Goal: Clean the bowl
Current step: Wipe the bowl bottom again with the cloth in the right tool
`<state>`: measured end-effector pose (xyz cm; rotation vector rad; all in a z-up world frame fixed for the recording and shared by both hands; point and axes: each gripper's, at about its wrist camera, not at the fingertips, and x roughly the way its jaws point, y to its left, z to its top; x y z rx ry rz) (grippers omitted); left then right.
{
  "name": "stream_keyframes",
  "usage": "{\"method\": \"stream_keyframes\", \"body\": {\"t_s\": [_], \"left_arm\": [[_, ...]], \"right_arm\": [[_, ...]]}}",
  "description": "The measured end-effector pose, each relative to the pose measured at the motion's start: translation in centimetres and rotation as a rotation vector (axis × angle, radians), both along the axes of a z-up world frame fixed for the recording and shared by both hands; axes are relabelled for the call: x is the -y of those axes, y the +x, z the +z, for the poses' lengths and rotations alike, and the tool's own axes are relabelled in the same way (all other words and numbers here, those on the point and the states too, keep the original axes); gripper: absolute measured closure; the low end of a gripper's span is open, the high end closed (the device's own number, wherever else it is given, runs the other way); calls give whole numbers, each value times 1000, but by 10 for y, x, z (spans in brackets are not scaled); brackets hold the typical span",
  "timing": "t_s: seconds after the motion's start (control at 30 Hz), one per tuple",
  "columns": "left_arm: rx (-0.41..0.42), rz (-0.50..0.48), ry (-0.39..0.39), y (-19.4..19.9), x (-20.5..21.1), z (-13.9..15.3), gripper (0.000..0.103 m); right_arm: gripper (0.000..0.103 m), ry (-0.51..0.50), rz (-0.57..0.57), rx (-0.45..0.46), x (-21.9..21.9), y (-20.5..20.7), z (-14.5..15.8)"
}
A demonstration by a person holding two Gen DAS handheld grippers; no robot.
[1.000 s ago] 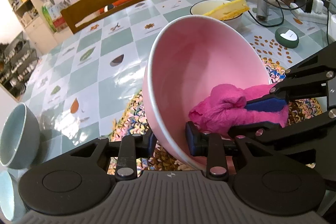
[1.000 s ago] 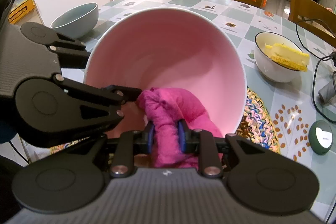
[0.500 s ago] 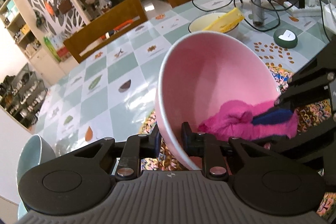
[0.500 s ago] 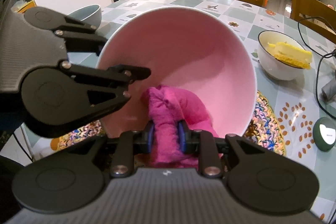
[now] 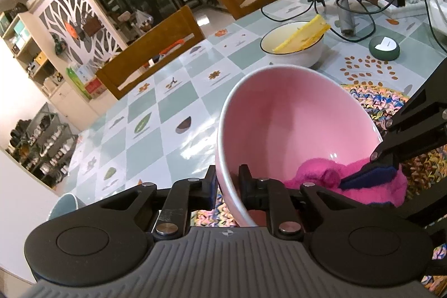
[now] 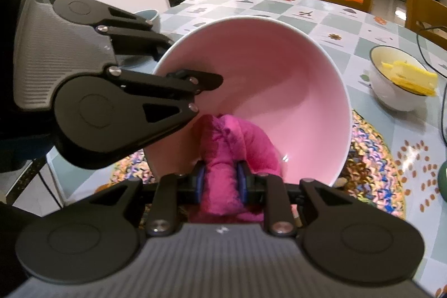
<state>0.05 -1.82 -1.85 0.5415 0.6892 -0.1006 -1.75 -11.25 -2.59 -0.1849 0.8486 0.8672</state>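
Note:
A pink bowl is held tilted above a braided mat. My left gripper is shut on the bowl's near rim, one finger inside and one outside. My right gripper is shut on a magenta cloth that lies against the bowl's inner wall near the rim. In the left wrist view the cloth sits low in the bowl, with the right gripper's blue pads on it. In the right wrist view the bowl faces the camera, and the left gripper clamps its left rim.
A white bowl with a yellow sponge stands further back on the checked table. A grey-blue bowl sits at the table's left edge. A green round device, cables and a phone stand are at the back right. Wooden chairs line the far side.
The bowl has tipped back toward upright, its opening now facing more upward. The cloth has slid from the bowl's middle down toward the near rim.

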Motion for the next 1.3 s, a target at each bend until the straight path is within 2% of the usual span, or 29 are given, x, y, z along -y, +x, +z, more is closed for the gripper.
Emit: {"method": "stream_keyframes", "body": {"t_s": [0.4,0.57,0.8,1.3], "left_arm": [[26,-43,50,-2,7,10,89],[54,-72,98,1,15,14,92],[59,-85,122,2,18,12,92],[67,-118,142,-1,20,10,91]], "right_arm": [[79,10,20,-4,-4,-3,3],[79,-7,30,0,-4,-1,2],[79,-49,55,30,-5,-2,1],[80,-225,79,188,-5,-7,2]]}}
